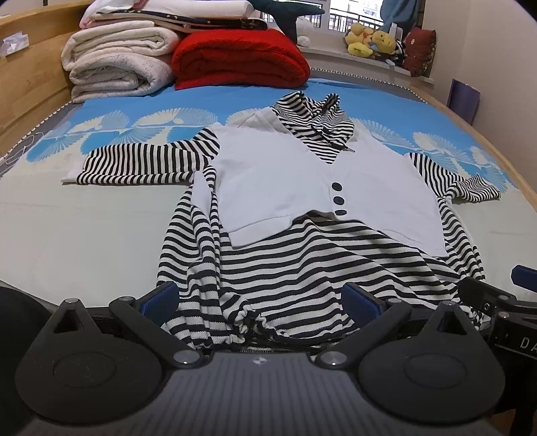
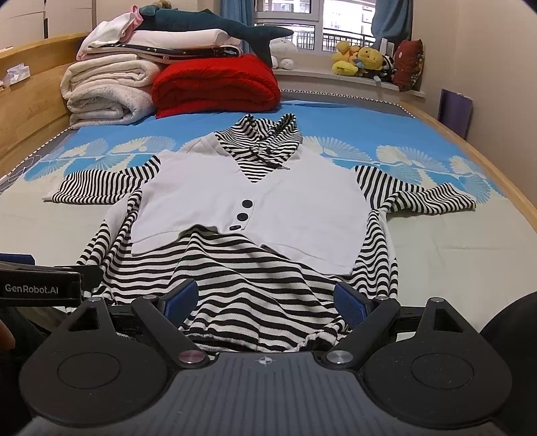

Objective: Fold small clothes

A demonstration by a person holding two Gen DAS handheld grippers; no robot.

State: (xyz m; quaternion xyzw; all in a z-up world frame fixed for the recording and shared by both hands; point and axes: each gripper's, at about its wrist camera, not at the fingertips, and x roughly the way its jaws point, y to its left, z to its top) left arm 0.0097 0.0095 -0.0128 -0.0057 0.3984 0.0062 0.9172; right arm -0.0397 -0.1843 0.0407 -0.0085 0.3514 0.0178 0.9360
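Note:
A small black-and-white striped hooded dress with a white vest front lies flat on the bed, sleeves spread to both sides, hood at the far end, three black buttons down the middle. My left gripper is open, its blue pads either side of the gathered left part of the hem. My right gripper is open, straddling the right part of the hem. Neither gripper pinches the cloth. The right gripper shows at the right edge of the left wrist view; the left gripper shows at the left edge of the right wrist view.
The bed has a blue and pale patterned sheet and a wooden frame. At the far end are folded white blankets, a red blanket and a plush shark. Plush toys sit on the windowsill.

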